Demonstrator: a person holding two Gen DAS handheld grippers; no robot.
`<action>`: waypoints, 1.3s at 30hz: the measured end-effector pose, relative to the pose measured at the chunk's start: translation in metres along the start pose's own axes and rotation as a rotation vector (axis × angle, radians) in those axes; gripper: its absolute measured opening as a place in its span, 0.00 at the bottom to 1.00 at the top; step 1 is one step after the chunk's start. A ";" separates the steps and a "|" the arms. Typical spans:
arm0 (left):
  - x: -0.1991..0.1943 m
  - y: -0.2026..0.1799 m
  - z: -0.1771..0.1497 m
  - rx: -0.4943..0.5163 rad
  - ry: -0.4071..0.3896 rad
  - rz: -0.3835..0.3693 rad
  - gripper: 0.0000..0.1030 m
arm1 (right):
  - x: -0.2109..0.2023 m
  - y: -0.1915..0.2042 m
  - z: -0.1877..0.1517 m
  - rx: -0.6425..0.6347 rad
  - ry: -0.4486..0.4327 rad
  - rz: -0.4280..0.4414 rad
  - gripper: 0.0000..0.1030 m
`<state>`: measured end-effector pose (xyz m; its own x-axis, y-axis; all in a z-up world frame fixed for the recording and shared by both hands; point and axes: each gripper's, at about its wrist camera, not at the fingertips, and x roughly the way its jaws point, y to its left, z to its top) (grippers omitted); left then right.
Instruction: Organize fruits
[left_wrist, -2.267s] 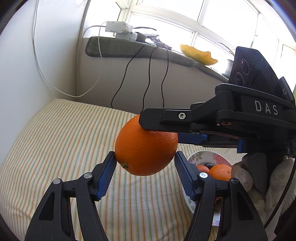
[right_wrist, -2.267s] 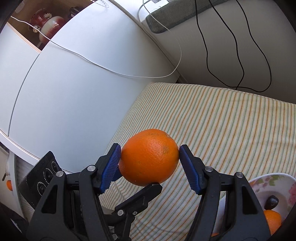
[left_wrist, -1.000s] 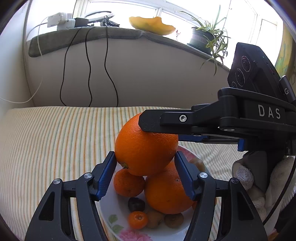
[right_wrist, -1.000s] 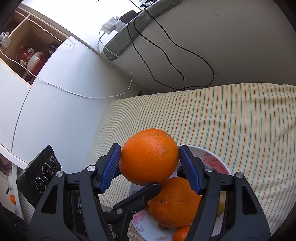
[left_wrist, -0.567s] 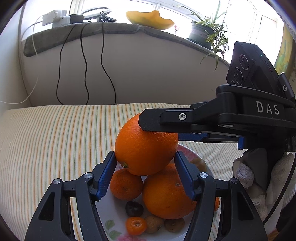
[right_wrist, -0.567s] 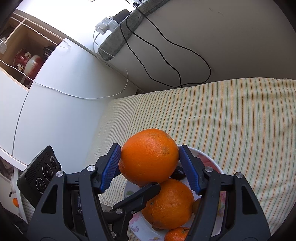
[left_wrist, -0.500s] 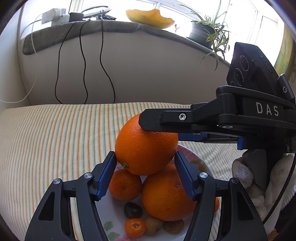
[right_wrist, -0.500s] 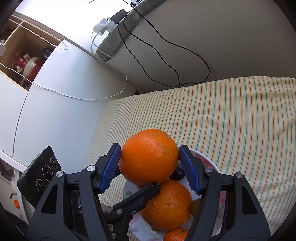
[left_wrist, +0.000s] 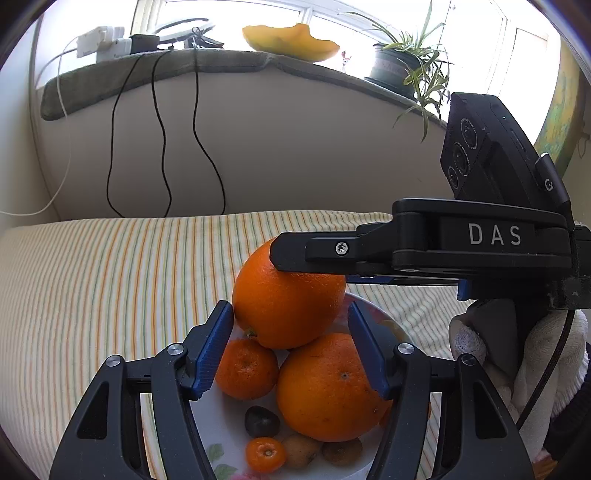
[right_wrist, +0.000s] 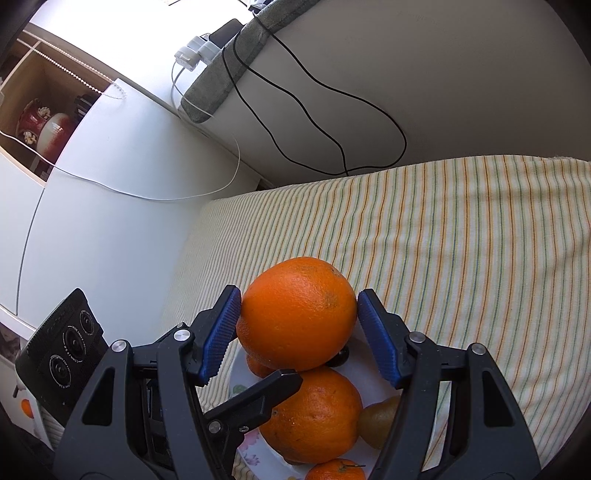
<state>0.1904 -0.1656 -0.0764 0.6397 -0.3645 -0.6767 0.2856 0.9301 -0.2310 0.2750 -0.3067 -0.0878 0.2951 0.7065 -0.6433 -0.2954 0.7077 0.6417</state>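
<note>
A large orange (left_wrist: 288, 302) (right_wrist: 295, 314) is clamped from two sides at once. My left gripper (left_wrist: 290, 310) is shut on it, blue pads on its flanks. My right gripper (right_wrist: 299, 295) is shut on it too, and one of its fingers (left_wrist: 314, 254) crosses the orange's top in the left wrist view. Directly below lies a floral plate (left_wrist: 221, 435) (right_wrist: 236, 369) with a second big orange (left_wrist: 332, 387) (right_wrist: 314, 417), a mandarin (left_wrist: 245, 369), a smaller mandarin (left_wrist: 266, 454), a dark fruit (left_wrist: 262, 421) and kiwis (left_wrist: 301, 450). Whether the held orange touches the one below, I cannot tell.
The plate sits on a striped cloth (left_wrist: 110, 280) (right_wrist: 461, 240). Behind it rises a beige wall with black cables (left_wrist: 162, 129), topped by a sill with a potted plant (left_wrist: 399, 62). A white cabinet (right_wrist: 110, 184) flanks the cloth. A gloved hand (left_wrist: 535, 369) holds the right gripper.
Both grippers carried the orange together from over the bare cloth to above the plate. Over the last second it settled slightly closer to the big orange in the plate.
</note>
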 end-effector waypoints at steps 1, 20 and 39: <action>-0.001 0.000 0.000 0.001 -0.002 0.002 0.62 | 0.000 0.000 -0.001 0.001 -0.002 -0.001 0.67; -0.028 -0.001 -0.006 0.014 -0.029 0.020 0.62 | -0.018 0.023 -0.008 -0.084 -0.046 -0.074 0.72; -0.077 0.005 -0.039 0.003 -0.070 0.052 0.71 | -0.071 0.055 -0.068 -0.209 -0.221 -0.170 0.83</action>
<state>0.1145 -0.1311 -0.0530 0.7017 -0.3180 -0.6376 0.2528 0.9478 -0.1945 0.1759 -0.3174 -0.0354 0.5386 0.5780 -0.6130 -0.3985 0.8158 0.4190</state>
